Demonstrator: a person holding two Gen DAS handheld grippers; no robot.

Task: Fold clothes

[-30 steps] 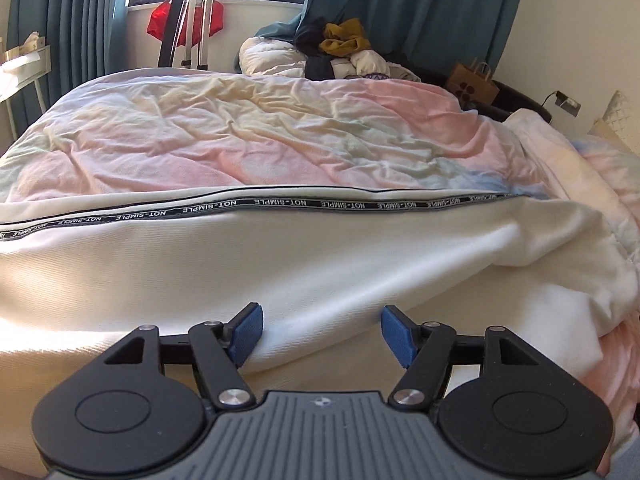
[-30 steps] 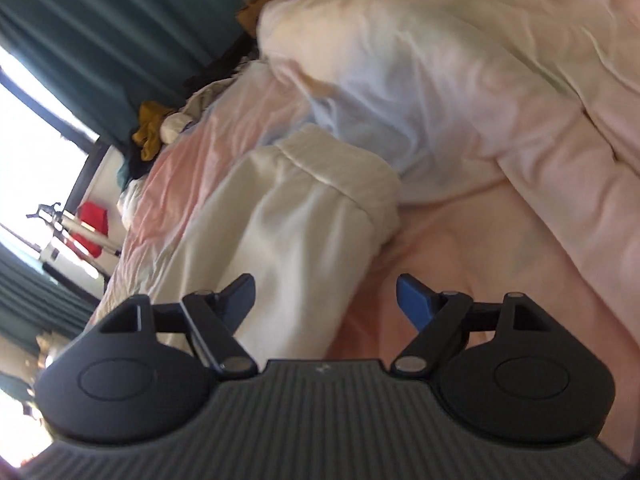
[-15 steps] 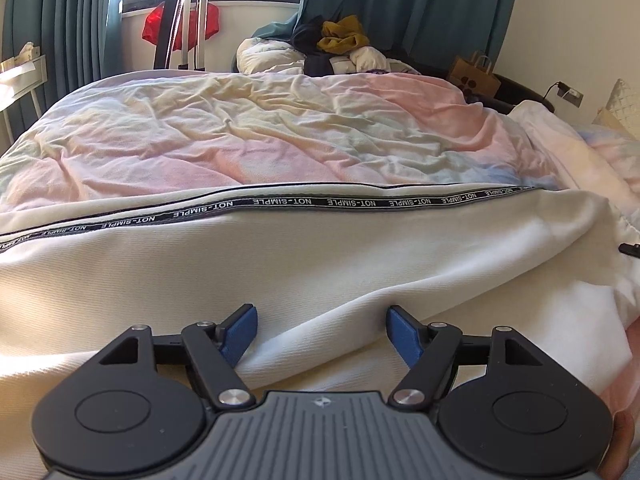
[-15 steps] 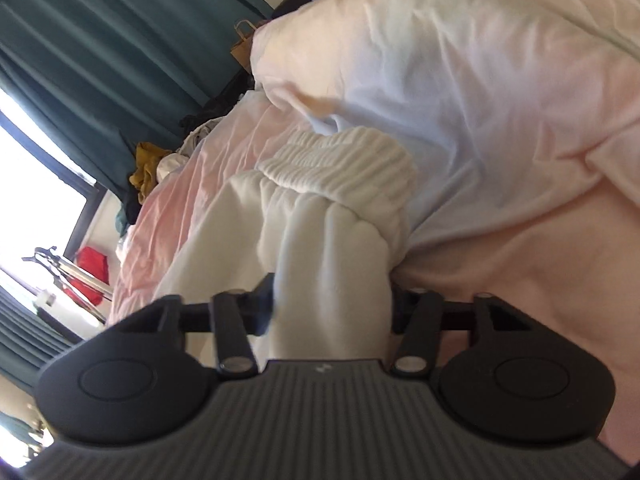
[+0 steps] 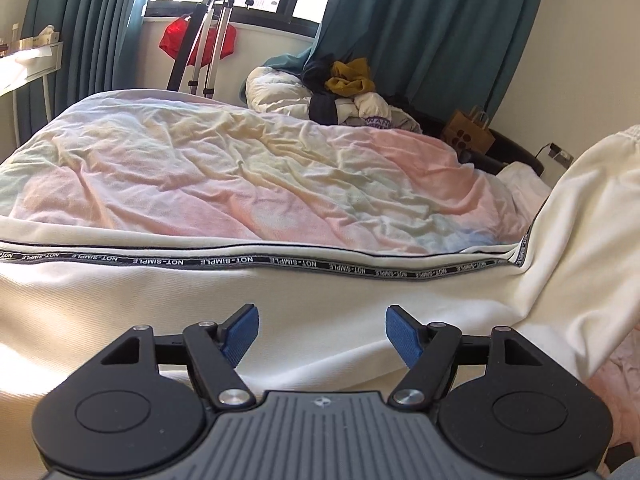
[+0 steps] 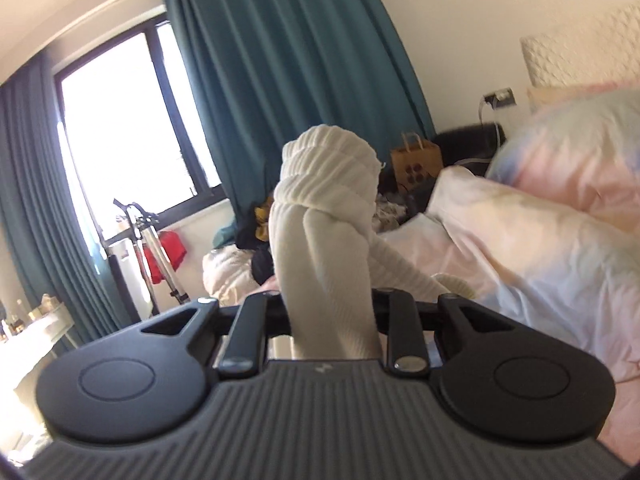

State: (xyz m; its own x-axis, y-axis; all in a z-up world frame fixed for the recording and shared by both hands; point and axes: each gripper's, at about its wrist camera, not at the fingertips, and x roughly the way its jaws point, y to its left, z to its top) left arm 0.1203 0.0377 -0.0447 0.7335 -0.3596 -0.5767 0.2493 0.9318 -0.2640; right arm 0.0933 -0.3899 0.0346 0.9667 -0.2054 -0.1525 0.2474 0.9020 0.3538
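Hovering over the cream trousers (image 5: 280,300) spread across the near edge of the bed (image 5: 240,184), the left gripper (image 5: 322,334) has its jaws released, nothing between them; the bedspread beyond lies open up to one clothes heap (image 5: 344,92) and one paper bag (image 5: 468,132) by the curtain (image 5: 432,28). In the right wrist view, the right gripper (image 6: 332,312) has just been closing and is clenched on the trousers' ribbed cuff end (image 6: 328,184), raised clear of the bed, with two pillows (image 6: 560,168) close on its right.
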